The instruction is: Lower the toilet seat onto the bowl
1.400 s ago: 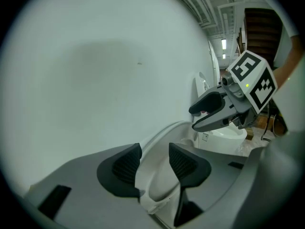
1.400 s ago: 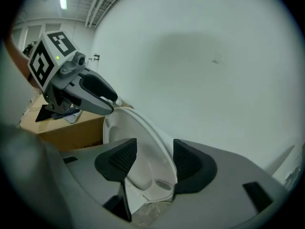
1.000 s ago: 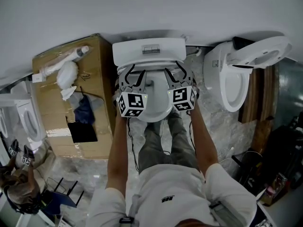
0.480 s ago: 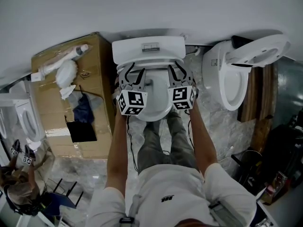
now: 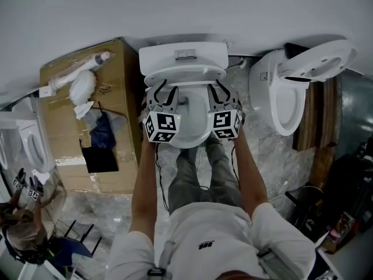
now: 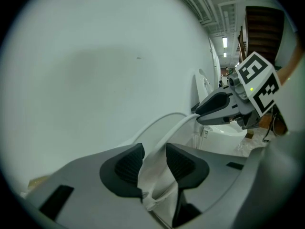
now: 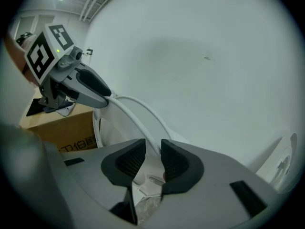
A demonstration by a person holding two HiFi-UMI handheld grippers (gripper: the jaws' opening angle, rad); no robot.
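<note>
Gripping the toilet seat (image 6: 181, 126) on both sides now, upright against the tank (image 5: 182, 60), above the open bowl (image 5: 190, 134), not yet lowered at all. At the left gripper (image 6: 153, 162): just closed further, down to a narrow gap filled by the white rim of the seat, pressed from both sides by the dark pads. At the right gripper (image 7: 152, 159): just closed also, almost fully, down onto the thin edge of the seat on the other side, pinched there between the pads. In the head view, held at about the same height, one on each side of the ring, pointing forward and somewhat down. Judging from this: done with reaching and grasping, ready for the real move. Next, probably, to pull the top of the seat forward, away from the tank, and to swing it down about its back edge, keeping both sides level. Better to go slowly near the end, to avoid a hard drop on the bowl. Better also to watch the thin hold at the right, likely to slip if twisted. Nothing to do with the second toilet (image 5: 285, 98) at the right or the cardboard box (image 5: 87, 115) at the left.
</note>
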